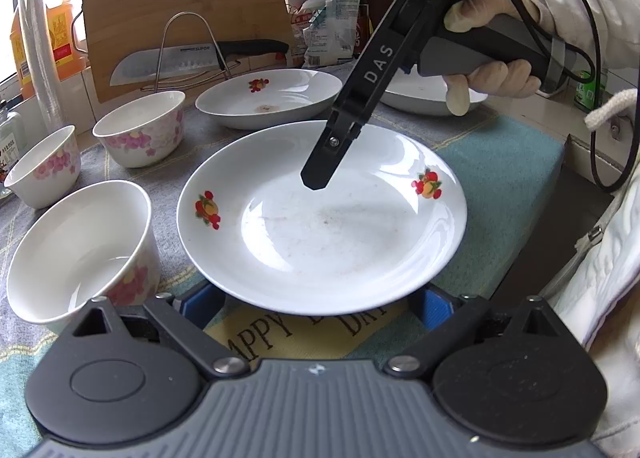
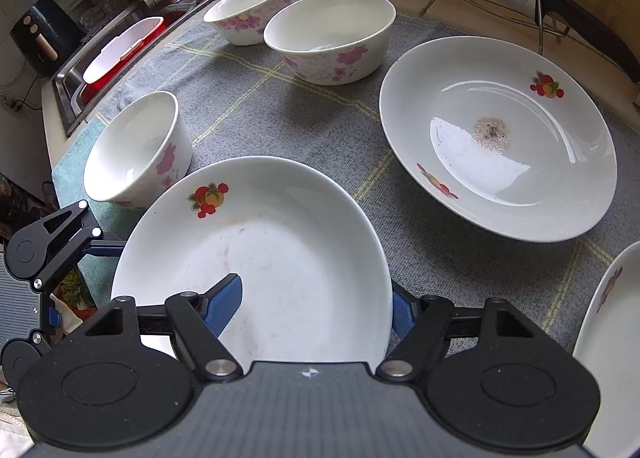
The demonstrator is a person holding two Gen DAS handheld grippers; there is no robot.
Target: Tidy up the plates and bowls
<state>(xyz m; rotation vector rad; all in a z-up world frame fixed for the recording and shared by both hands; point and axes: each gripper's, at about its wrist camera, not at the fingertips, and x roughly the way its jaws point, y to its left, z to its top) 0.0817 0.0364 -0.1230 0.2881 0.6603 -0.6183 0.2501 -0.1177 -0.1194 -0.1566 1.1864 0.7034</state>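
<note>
Centre frame in both views: fruit-print plate (image 2: 272, 258) on the mat, right gripper (image 2: 316, 308) straddling its rim, pads not visibly pressing. Left gripper (image 1: 318, 304) spread wide beneath the near edge, gripping nothing.

Bowls (image 1: 80, 246) left of plate (image 1: 320, 217)

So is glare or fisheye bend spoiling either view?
Left wrist: window at top left is blown out, soft sheen on the near plate, edges bowed. Right wrist: evenly lit, bright glints on the stained plate, the near plate's rim warped by the lens.
</note>
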